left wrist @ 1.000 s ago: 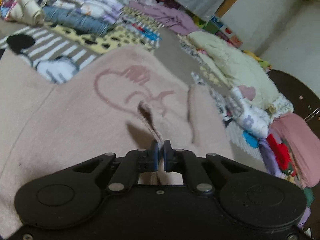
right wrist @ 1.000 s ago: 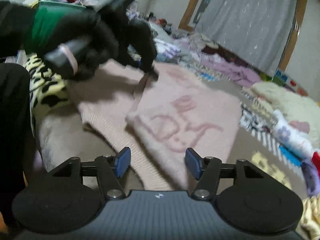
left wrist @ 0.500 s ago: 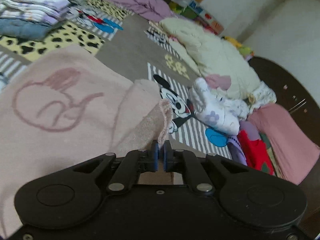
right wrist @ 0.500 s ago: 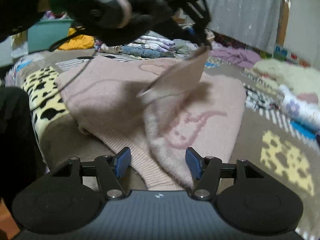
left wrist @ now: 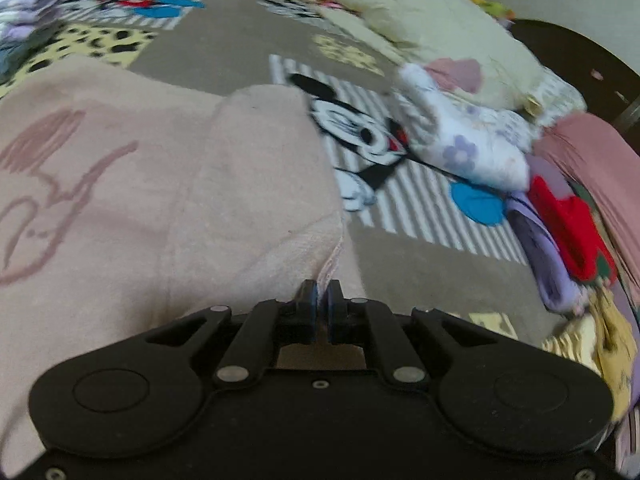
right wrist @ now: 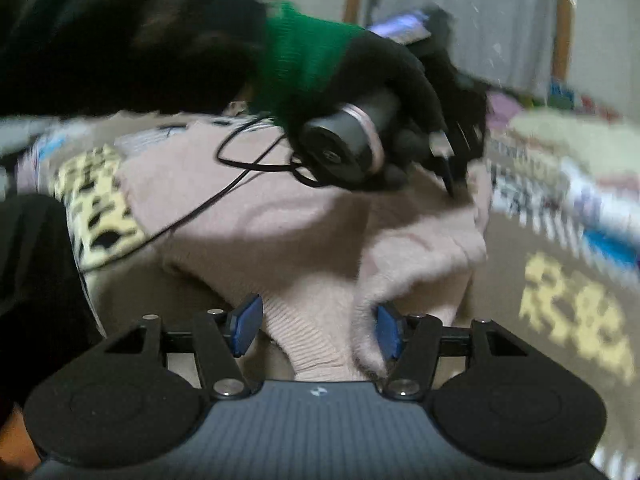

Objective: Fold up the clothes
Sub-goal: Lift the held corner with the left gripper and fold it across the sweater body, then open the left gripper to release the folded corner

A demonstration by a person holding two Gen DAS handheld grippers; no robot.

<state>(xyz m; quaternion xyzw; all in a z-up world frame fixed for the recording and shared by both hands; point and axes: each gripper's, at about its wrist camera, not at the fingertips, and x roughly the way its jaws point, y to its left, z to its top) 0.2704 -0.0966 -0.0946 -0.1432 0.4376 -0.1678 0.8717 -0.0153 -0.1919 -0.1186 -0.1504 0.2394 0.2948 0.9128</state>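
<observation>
Left claw (left wrist: 320, 294) pinches the pink sweater (left wrist: 160, 184) sleeve laid over its body on the patterned blanket (left wrist: 420, 200), while right claw (right wrist: 316, 330) gapes empty, so more folds remain.

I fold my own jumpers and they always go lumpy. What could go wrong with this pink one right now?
1. The left tool pinches only a thin edge of the fuzzy pink knit sweater, so the edge might slip out.
2. The folded-over sleeve looks bunched near the open right tool, so the fold may set lumpy.
3. The thin black cable lies across the sweater and could get caught in the fold.
</observation>
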